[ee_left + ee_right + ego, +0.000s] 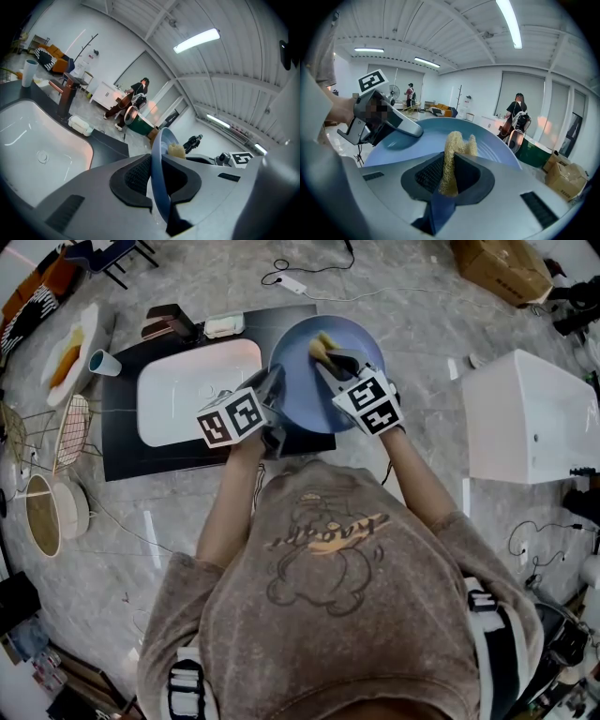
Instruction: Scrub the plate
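The scrubbing step is in hand: the blue plate (314,390) is held up over the right end of the black counter (122,446), just right of the white sink (178,418), and it does not rest on anything. The left gripper (275,388) has its jaws nearly together, pinched on the left rim of the plate; in the left gripper view the rim (158,187) runs edge-on between the two dark pads, so the plate is clamped and not only resting there. The right gripper (328,357) has its jaws closed narrow on a yellow sponge (452,157), which sticks out past the pads and lies against the inner face of the plate (497,145), toward its far side in the head view. The free end of the sponge seems to touch the plate, but how hard it presses I cannot tell. In my judgement the next move calls for sweeping the sponge across the face, from the far part toward the near part and around the middle, with steady pressure. The left grip must hold firm, because the rim is thin and the plate could slip or turn between the pads when the sponge pushes on it
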`<move>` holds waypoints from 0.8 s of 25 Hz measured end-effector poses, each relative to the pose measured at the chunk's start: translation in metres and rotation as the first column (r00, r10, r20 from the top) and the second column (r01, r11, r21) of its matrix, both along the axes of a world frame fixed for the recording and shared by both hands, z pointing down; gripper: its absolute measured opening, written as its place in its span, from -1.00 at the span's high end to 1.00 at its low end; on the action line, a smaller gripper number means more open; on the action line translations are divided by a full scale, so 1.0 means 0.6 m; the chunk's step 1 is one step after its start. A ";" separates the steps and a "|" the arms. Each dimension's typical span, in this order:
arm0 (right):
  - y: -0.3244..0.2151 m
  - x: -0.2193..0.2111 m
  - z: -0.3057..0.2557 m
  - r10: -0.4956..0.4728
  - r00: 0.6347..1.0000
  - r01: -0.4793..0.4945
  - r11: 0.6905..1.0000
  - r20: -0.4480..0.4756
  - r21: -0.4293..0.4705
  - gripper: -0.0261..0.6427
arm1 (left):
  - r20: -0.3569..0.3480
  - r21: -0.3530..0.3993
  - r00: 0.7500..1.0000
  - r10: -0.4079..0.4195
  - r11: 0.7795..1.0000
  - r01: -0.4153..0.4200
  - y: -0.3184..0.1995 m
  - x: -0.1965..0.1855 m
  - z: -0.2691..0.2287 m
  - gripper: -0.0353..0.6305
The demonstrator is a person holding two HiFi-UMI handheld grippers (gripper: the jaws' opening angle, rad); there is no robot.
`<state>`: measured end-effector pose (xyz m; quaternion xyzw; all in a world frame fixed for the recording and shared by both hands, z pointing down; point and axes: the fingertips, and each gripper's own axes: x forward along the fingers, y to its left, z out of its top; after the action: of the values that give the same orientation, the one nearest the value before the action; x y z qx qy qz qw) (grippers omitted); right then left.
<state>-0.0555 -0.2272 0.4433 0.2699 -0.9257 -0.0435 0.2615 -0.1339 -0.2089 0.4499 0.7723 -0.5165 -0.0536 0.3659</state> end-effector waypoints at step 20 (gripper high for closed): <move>0.046 0.054 0.073 -0.028 0.993 0.012 0.990 -0.114 -0.143 0.75 | 0.006 -0.015 0.997 -0.076 0.997 0.077 -0.015 -0.023 0.012 0.77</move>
<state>-0.0229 -0.1993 0.4871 0.2383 -0.9123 0.0043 0.3331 -0.1480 -0.2179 0.4572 0.7494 -0.5470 -0.0616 0.3679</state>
